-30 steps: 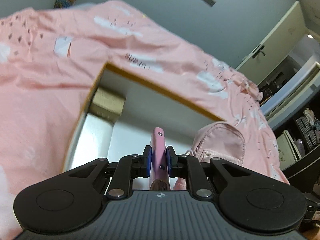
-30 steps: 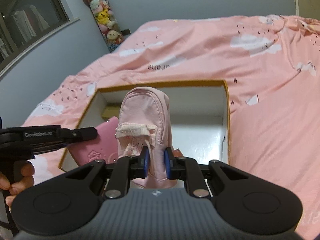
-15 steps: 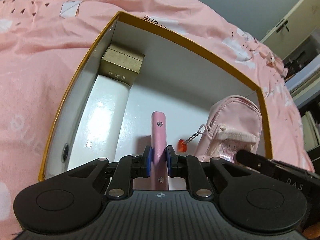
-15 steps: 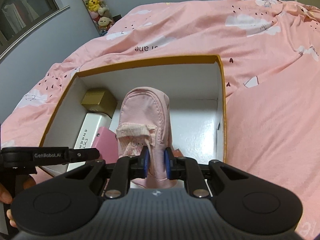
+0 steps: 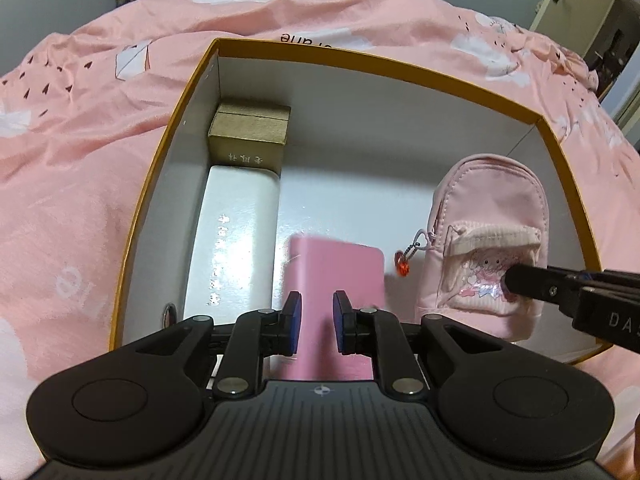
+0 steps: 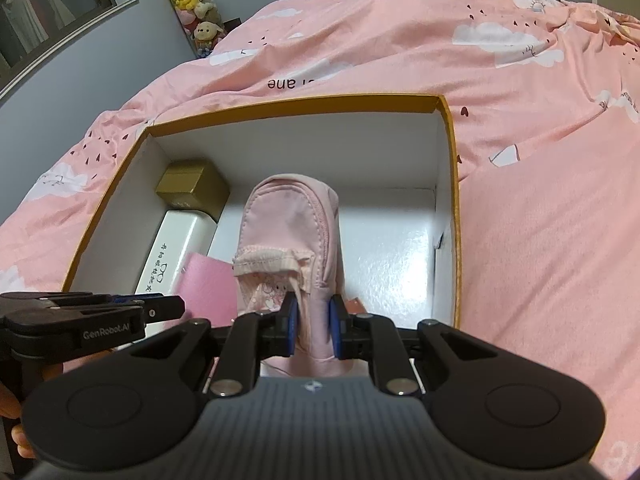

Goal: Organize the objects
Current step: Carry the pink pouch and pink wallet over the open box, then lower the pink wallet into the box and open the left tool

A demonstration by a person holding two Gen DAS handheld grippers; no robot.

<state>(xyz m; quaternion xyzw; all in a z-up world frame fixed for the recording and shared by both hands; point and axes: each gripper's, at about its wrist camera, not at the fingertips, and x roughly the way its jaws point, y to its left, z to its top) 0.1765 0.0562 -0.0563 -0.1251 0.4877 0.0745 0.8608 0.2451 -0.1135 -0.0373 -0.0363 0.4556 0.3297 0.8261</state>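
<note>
A white box with a gold rim (image 5: 372, 58) lies on the pink bedspread. My left gripper (image 5: 314, 322) is open over the box's near middle; a pink wallet (image 5: 334, 268), blurred, lies flat below and between its fingers, free of them. My right gripper (image 6: 313, 328) is shut on a small pink backpack (image 6: 294, 236) and holds it upright inside the box, at the right side in the left wrist view (image 5: 490, 224). A red heart charm (image 5: 402, 268) hangs from the backpack. The wallet (image 6: 206, 284) shows left of the backpack in the right wrist view.
A gold cube box (image 5: 250, 134) sits in the box's far left corner, with a long white case (image 5: 236, 240) in front of it along the left wall. Pink bedspread (image 6: 540, 200) surrounds the box. Plush toys (image 6: 192, 0) stand by the wall.
My left gripper has opened and the pink wallet has dropped from upright between the pads to flat in the box. My right gripper has carried the backpack lower into the box.
</note>
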